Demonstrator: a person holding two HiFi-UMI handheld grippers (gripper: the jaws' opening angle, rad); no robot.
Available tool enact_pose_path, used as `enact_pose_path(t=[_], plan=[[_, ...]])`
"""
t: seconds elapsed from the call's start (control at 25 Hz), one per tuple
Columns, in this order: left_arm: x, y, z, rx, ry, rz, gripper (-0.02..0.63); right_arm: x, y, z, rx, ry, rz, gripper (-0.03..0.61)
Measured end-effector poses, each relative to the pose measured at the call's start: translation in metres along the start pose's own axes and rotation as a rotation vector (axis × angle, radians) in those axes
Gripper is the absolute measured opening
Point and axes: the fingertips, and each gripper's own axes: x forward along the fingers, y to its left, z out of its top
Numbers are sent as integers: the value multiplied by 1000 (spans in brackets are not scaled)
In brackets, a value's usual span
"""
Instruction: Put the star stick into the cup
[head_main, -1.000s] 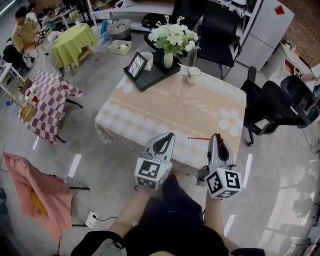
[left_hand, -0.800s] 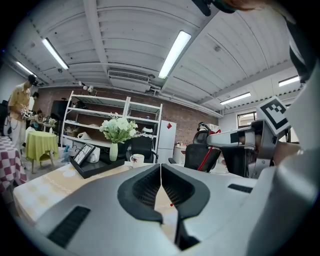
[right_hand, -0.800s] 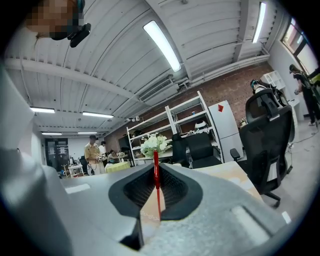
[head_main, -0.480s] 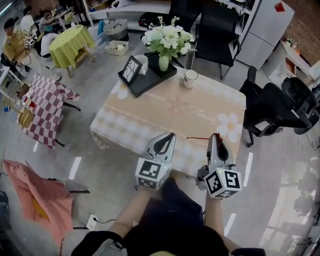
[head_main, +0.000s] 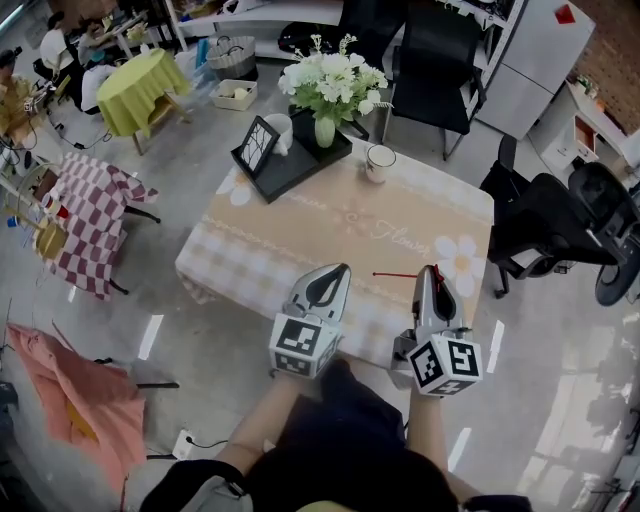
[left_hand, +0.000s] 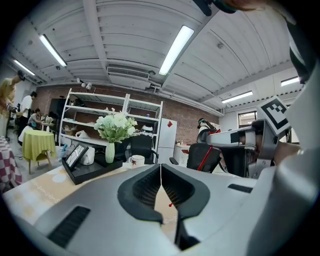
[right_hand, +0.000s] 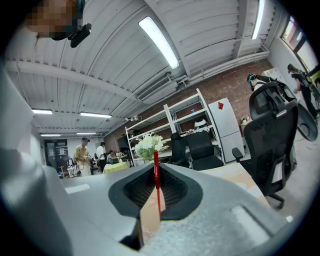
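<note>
The white cup (head_main: 380, 161) stands upright on the far side of the table (head_main: 330, 225), just beside the black tray (head_main: 290, 168); from above I cannot make out anything inside it. The tray carries a tilted picture frame (head_main: 261, 146), a white pot (head_main: 282, 128) and a pale green vase (head_main: 325, 130) full of white flowers. The star stick (head_main: 400, 274) is well apart from the cup, at the near edge of the table, pinched in the right gripper (head_main: 433, 270). From overhead it reads as a thin red line running out leftward from the jaws, level over the cloth. The right gripper view shows what that angle cannot: both pads clamped on the stick (right_hand: 156, 167), which rises bright red between them, a little thicker near the top. The star itself I cannot pick out in any view. The left gripper (head_main: 341, 269) hangs beside the right one, and its own view shows the jaws pressed together with nothing between them (left_hand: 160, 176); that view also catches the cup (left_hand: 136, 160) side-on, with its handle and a small dark mark.
</note>
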Motion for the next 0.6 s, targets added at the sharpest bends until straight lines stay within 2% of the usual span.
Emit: enact_pose_path(t=[0.6], plan=[[56, 14, 4, -6, 25, 4, 12, 53, -30, 6, 25, 17, 22, 17]])
